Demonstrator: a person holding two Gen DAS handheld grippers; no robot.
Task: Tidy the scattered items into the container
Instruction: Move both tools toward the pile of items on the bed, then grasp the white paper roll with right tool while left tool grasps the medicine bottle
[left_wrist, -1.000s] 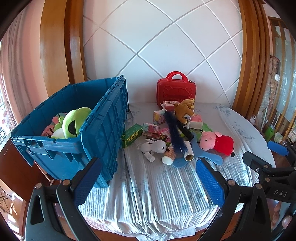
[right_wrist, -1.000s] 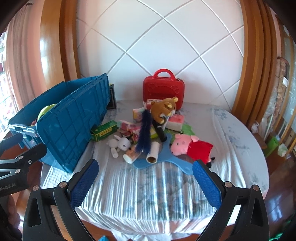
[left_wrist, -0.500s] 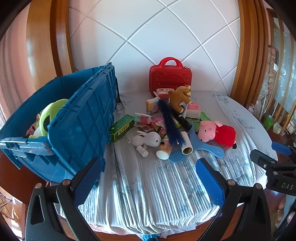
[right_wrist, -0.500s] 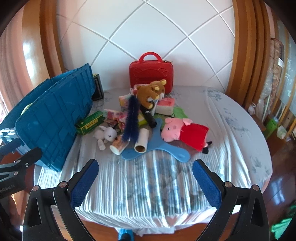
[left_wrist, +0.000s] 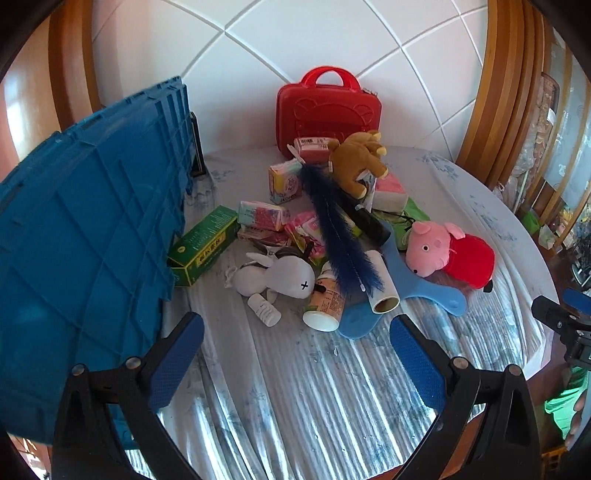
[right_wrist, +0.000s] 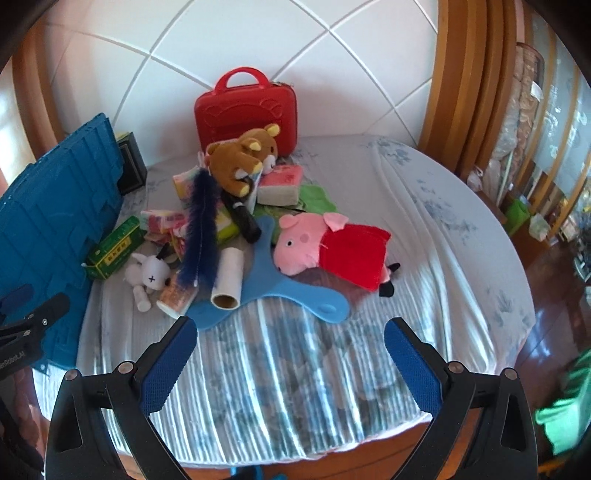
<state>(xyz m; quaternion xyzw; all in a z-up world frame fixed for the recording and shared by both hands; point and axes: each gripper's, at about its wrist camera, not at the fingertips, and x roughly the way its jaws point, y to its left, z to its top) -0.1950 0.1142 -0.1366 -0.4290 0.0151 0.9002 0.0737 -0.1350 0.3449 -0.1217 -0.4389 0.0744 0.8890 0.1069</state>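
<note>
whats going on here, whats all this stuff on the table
A person is tidying a toy pile into the blue crate, holding a gripper in each hand. Both the left gripper and the right gripper are open and empty, hovering over the near table edge. The pig plush, bear, white bunny, green box and red case are all on the tablecloth.

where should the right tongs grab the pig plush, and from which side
Probably the red dress of the pig plush, from the open cloth on its right. The plush lies flat, its pink head resting on the blue paddle and crowded by the pile; the dress end is clear, soft and narrow enough for the open right tongs.
</note>
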